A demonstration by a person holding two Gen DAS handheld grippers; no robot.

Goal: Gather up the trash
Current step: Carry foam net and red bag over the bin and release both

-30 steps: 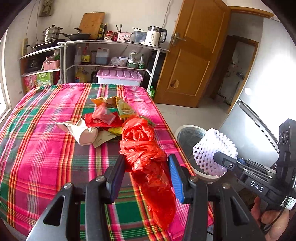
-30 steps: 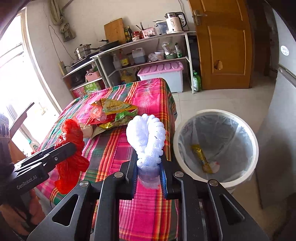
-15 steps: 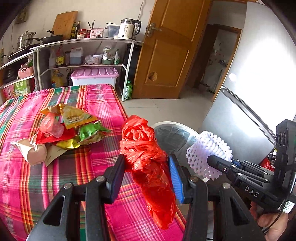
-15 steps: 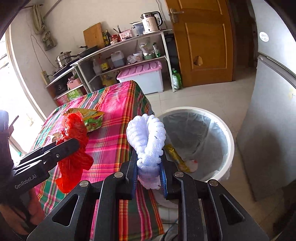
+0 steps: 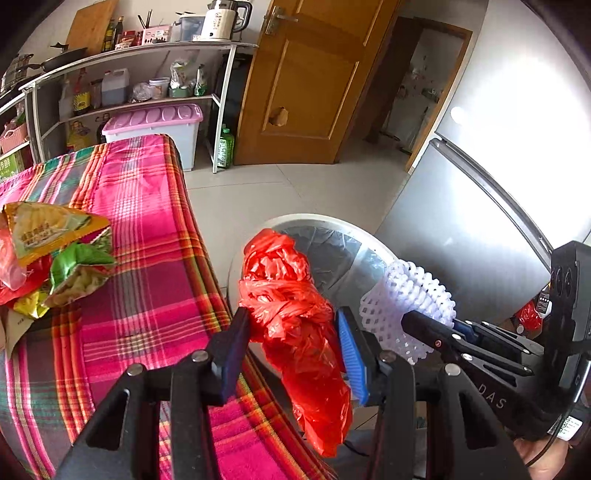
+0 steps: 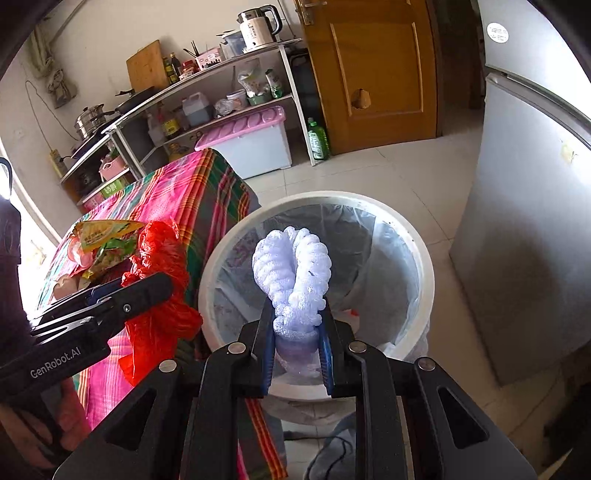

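My left claw [image 5: 291, 328] is clenched on a crumpled red plastic bag [image 5: 295, 325], pads pressing its knotted middle while the loose tail hangs below the fingers. From the left wrist view the bag sits over the counter's [image 5: 147, 295] edge, its top overlapping the rim of the white bin [image 5: 258, 236] at about 1 o'clock. My right claw [image 6: 297, 328] is clamped on a white foam net [image 6: 295, 273], the lower end squeezed between the blue pads and the bulging upper part standing up above them. In the right wrist view the net is over the mouth of the bin [image 6: 417, 266], which is lined with a clear bag and stands on the tiled floor just beside the counter. The left claw and red bag [image 6: 162, 280] show at 9 o'clock there, near the bin's rim. On the plaid cloth, at 9 o'clock in the left view, a pile of snack wrappers [image 5: 55, 251] lies, yellow, green and red. Beyond the counter at 12 o'clock are a metal shelf [image 5: 147, 51] with a kettle [image 5: 221, 18], a pink-lidded box [image 5: 155, 125] and a wooden door [image 5: 314, 81]. A grey fridge [image 6: 532, 221] stands at 3 o'clock of the bin.
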